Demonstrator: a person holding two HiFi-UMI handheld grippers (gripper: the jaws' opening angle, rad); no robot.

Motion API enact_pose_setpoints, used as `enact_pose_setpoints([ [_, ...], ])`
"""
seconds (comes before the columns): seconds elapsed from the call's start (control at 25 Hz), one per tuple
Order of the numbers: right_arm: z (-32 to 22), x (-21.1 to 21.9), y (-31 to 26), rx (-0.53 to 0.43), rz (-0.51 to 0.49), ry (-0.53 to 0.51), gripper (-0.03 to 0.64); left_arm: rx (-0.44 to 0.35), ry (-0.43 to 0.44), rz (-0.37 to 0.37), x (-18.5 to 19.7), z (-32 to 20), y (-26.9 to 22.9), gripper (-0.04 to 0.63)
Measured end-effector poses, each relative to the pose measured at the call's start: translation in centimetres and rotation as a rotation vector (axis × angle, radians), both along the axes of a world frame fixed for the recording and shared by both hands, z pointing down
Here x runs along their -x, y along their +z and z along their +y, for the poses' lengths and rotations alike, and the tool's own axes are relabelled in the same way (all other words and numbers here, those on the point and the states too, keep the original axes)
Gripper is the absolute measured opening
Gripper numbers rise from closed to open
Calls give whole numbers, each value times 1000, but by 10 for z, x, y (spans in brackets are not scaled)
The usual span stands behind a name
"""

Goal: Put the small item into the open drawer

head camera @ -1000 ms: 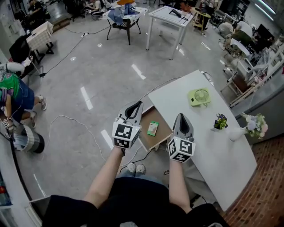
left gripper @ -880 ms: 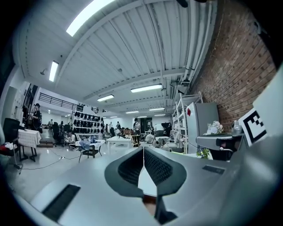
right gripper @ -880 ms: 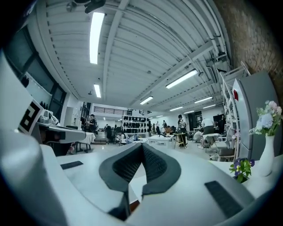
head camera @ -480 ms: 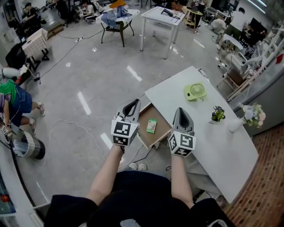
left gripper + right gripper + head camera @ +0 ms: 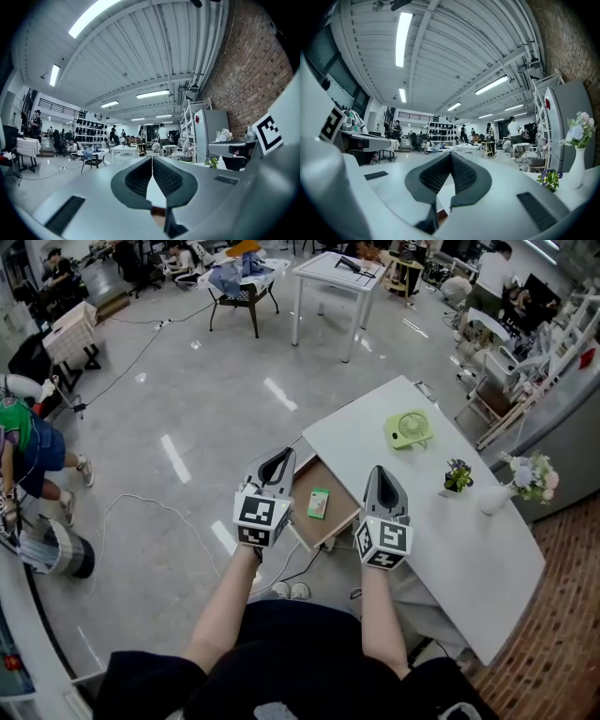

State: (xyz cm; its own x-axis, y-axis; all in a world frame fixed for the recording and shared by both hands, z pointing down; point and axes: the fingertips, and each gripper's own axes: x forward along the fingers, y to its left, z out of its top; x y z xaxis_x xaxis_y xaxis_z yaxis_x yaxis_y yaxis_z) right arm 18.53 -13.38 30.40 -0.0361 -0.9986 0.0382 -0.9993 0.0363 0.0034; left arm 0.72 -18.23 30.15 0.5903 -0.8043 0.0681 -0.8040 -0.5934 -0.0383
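A small green item (image 5: pixel 319 503) lies flat inside the open wooden drawer (image 5: pixel 339 519) that sticks out from the near edge of the white table (image 5: pixel 441 521). My left gripper (image 5: pixel 280 463) hovers just left of the drawer, jaws shut and holding nothing. To the drawer's right, my right gripper (image 5: pixel 382 486) is held over the table edge, also shut and empty. Both gripper views look level across the room, with the closed left gripper tips (image 5: pixel 152 161) and right gripper tips (image 5: pixel 450 157) touching; a sliver of the drawer shows under them.
On the table stand a green fan (image 5: pixel 409 428), a small potted plant (image 5: pixel 457 475) and a white vase of flowers (image 5: pixel 521 482). A cable (image 5: pixel 159 507) trails over the grey floor. A person (image 5: pixel 26 451) crouches at far left beside a bin (image 5: pixel 58 549).
Both grippers kept their place beside the drawer and stayed shut. The head view shifted a little, so the table and drawer sit slightly higher and more to the left in the frame.
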Motion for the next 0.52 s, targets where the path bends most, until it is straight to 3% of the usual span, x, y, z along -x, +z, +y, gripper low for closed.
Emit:
enact_pose_setpoints([
  [0.52,5,-7,8,19,5,-2,0,10,-1,3,-6,5,6,26],
])
